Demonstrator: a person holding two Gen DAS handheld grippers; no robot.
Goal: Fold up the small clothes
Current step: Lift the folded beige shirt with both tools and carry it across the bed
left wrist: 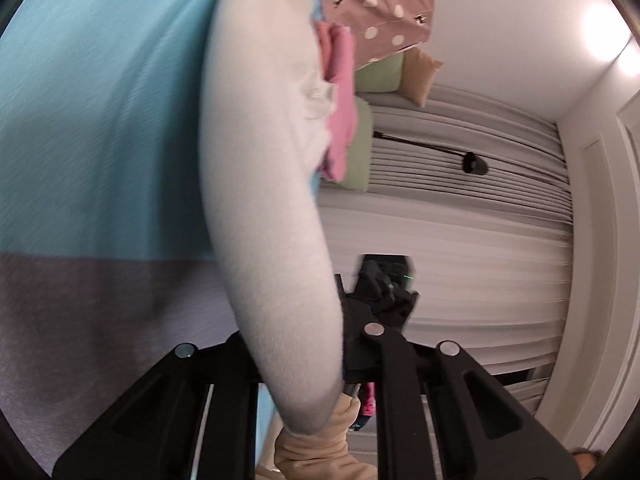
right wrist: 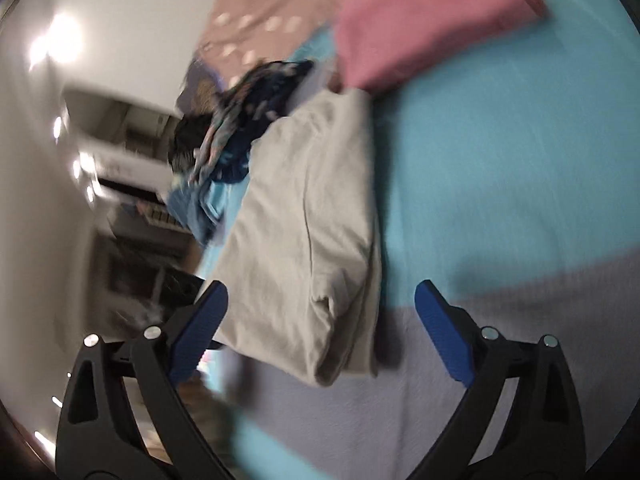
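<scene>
In the left wrist view a cream garment (left wrist: 264, 160) runs from the top down into my left gripper (left wrist: 308, 348). Its jaws stand close together on the cloth's lower end; the cloth hides one finger. The right wrist view is blurred by motion. In it the folded cream garment (right wrist: 304, 216) lies on the turquoise and lavender bedsheet (right wrist: 500, 160). My right gripper (right wrist: 320, 288) hovers over the garment's near end, its blue pads (right wrist: 200, 324) wide apart and touching nothing.
A pink garment (right wrist: 424, 20) lies beyond the cream one, and a pile of dark patterned clothes (right wrist: 248, 120) sits to its left. Brown dotted fabric (left wrist: 384, 8), green and tan cushions (left wrist: 380, 72) and pale curtains (left wrist: 460, 240) fill the background. Beige cloth (left wrist: 320, 444) shows below my left jaws.
</scene>
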